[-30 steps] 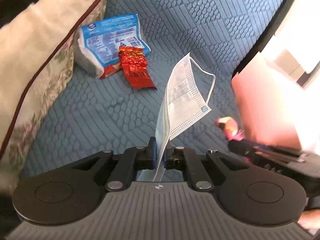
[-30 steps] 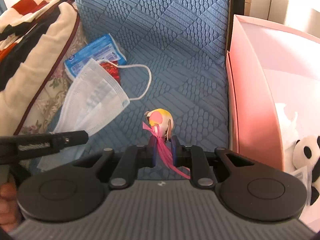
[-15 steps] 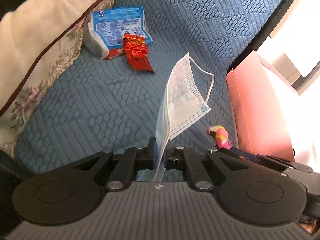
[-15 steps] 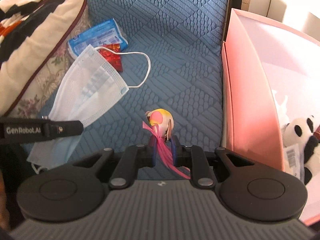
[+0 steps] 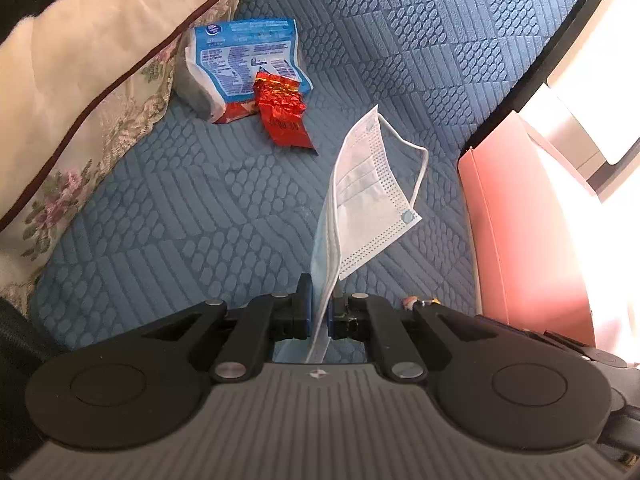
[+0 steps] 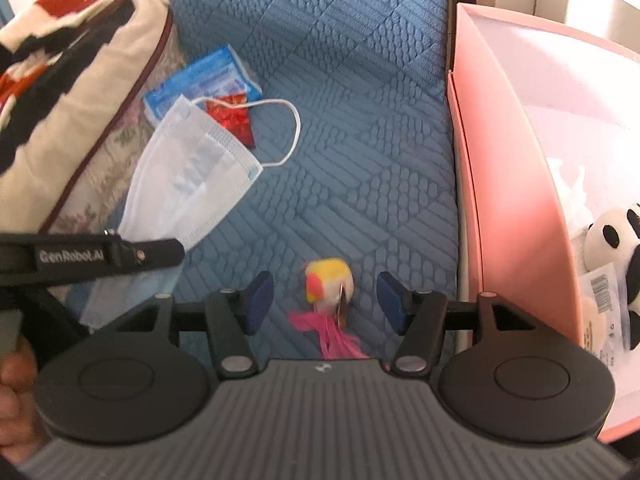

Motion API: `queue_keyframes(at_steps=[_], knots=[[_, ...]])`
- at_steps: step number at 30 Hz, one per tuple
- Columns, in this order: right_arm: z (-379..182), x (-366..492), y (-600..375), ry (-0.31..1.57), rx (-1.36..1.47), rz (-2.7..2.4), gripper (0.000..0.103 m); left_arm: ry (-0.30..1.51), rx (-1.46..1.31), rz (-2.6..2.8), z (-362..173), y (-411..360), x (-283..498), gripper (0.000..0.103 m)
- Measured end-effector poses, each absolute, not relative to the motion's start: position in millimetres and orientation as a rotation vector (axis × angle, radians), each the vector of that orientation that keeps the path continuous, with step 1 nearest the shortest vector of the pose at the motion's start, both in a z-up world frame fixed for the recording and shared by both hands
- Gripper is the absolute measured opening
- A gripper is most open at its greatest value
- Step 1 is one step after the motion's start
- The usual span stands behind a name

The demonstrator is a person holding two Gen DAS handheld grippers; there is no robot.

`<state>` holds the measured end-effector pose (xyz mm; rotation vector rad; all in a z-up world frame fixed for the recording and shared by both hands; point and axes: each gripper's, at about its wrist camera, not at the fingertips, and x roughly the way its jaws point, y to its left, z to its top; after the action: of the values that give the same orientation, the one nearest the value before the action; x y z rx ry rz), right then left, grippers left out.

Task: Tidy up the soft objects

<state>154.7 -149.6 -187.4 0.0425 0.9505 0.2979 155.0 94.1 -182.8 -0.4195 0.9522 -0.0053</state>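
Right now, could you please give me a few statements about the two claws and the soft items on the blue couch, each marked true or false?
1. The left claw is shut on the face mask. True.
2. The right claw grips the yellow and pink plush toy. False: its jaws stand open, with the toy between them.
3. A panda plush sits inside the pink box. True.
4. The red foil packet lies in the pink box. False: it lies on the couch beside the blue tissue pack.

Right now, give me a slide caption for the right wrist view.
Right gripper open around a small plush toy on the blue cushion.
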Motion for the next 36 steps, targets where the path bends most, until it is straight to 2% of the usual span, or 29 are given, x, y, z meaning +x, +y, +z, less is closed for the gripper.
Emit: queue_keyframes(at_steps=[8,17,20,22,36], knots=[[-195,165,-152,0.971,0.066,0.278,0.059,0.966,-0.427,-0.004,-187,90,166,0.008],[-204,167,-144,1.014,0.073,0.304,0.053,0.979,-0.429,0.000,-192,91,173,0.008],[-208,167,-142,1.022,0.021,0.272,0.045,0.983,-0.428,0.001,-194,90,174,0.008],[-210,167,-143,1.032,0.021,0.276,0.033,0.984,-0.427,-0.002,-194,90,174,0.008],[-195,154,-149,0.968,-0.012,0.295,0.032,0.972,-0.394,0.010,-191,88,169,0.008]])
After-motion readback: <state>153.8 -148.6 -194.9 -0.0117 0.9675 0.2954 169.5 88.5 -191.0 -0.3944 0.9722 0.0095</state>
